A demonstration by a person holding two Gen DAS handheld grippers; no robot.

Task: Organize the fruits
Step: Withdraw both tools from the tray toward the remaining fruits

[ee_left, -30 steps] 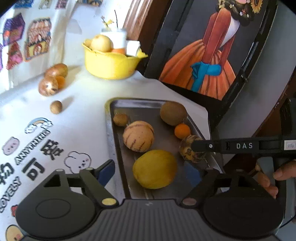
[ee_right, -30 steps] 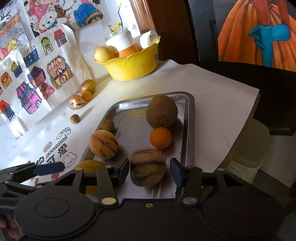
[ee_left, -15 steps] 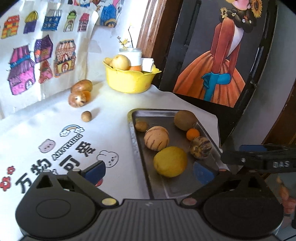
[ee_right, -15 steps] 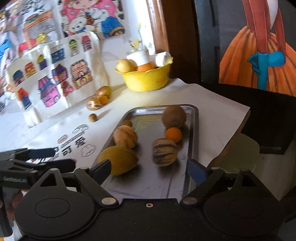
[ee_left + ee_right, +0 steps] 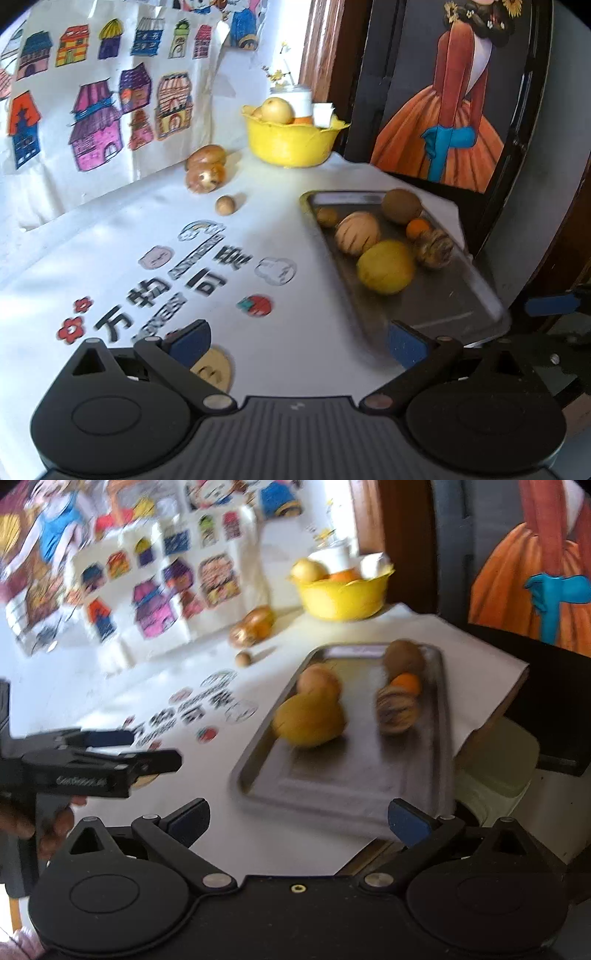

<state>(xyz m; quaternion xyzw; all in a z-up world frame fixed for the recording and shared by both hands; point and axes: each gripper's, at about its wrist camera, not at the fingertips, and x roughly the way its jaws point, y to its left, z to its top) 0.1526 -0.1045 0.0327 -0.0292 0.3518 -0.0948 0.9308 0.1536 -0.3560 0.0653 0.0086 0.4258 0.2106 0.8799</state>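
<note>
Steel tray (image 5: pixel 458 306) lies ahead and to the right of our left tongs (image 5: pixel 299 341), whose jaws are spread with nothing between them. Our right tongs (image 5: pixel 299 819) have just been opening and stand wide, empty, the tray just beyond their tips. We count 6 fruits (image 5: pixel 386 266) on it; 4 more (image 5: pixel 205 171) lie far ahead-left on the table (image 5: pixel 110 240), beside a yellow bowl (image 5: pixel 291 142).
</note>
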